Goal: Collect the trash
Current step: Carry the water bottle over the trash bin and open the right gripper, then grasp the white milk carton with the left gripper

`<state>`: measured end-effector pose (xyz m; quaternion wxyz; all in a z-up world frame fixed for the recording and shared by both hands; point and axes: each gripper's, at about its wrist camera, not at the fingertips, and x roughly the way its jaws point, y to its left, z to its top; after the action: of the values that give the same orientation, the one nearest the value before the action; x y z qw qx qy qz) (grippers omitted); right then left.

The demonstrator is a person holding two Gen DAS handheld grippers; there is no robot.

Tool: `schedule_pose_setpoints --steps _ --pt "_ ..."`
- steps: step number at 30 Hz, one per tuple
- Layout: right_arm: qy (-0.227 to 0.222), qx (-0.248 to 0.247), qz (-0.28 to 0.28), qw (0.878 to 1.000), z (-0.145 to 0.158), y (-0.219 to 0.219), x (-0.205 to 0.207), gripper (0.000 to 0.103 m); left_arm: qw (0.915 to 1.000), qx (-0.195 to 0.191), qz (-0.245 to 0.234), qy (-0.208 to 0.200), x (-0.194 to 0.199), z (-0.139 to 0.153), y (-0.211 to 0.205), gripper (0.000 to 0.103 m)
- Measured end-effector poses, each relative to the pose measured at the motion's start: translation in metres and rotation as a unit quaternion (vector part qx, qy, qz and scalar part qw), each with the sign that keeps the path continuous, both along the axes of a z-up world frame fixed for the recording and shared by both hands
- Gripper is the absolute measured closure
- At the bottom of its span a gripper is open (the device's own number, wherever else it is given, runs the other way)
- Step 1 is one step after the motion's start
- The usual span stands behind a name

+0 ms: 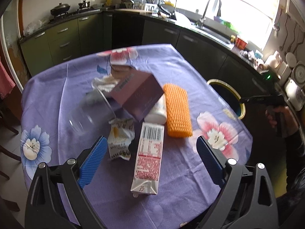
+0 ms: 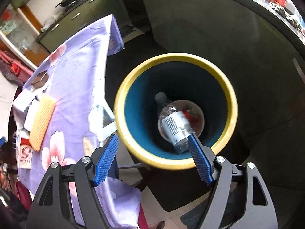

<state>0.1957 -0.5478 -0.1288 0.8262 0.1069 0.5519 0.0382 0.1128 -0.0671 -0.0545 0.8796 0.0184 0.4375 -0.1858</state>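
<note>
1. Left wrist view: the left gripper [image 1: 150, 152] hangs over a table [image 1: 57, 99] under a purple flowered cloth, its blue-padded jaws spread wide with nothing between them.
   - A red-and-white carton [image 1: 148, 156] lies flat on the cloth between the jaws but below them (barcode end away from the camera).
   - A crumpled wrapper [image 1: 120, 139] lies just left of the carton, near the left pad.
   - A clear plastic cup [image 1: 89, 112] lies on its side further left.
   - A purple box [image 1: 137, 95] sits tilted behind the carton, leaning over a white bottle [image 1: 158, 110], with an orange ridged sponge [image 1: 178, 112] just to the right.
   - A yellow-rimmed bin [image 1: 236, 97] stands past the table's right edge, and the person's hand [image 1: 280, 118] grips a dark handle beyond it.

2. Right wrist view: the right gripper [image 2: 153, 160] points down into the bin [image 2: 231, 103], jaws standing wide and empty.
   - A clear plastic bottle [image 2: 175, 124] with a white label lies at the bottom of the bin's blue interior (something red shows beside it, too blurred to identify).
   - The table [image 2: 76, 72] is beside the bin on the left, the sponge [image 2: 42, 122] and carton [image 2: 24, 154] on it.
</note>
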Motion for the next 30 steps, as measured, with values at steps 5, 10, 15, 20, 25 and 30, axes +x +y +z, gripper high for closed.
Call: schedule_pose_setpoints --steps 5,10,15,20,25,30 --pt "-0.001 0.003 0.026 1.000 -0.002 0.025 -0.008 0.028 0.9988 0.031 -0.015 0.035 0.001 -0.031 -0.009 0.015" --pt "-0.003 0.004 0.042 0.999 -0.001 0.036 -0.011 0.028 0.9965 0.049 -0.019 0.065 0.003 -0.054 -0.013 0.034" --pt "0.000 0.004 0.048 0.999 -0.002 0.042 -0.013 0.028 0.9942 0.055 -0.024 0.089 0.002 -0.065 -0.017 0.051" --pt "0.002 0.007 0.050 0.999 -0.007 0.044 -0.011 0.028 0.9920 0.057 -0.020 0.111 0.009 -0.074 -0.020 0.058" --pt "0.007 0.008 0.051 0.999 -0.012 0.044 -0.009 0.028 0.9912 0.062 -0.016 0.116 0.019 -0.081 -0.025 0.067" --pt "0.007 0.009 0.051 0.999 -0.013 0.044 -0.011 0.028 0.9912 0.067 -0.020 0.112 0.020 -0.084 -0.026 0.069"
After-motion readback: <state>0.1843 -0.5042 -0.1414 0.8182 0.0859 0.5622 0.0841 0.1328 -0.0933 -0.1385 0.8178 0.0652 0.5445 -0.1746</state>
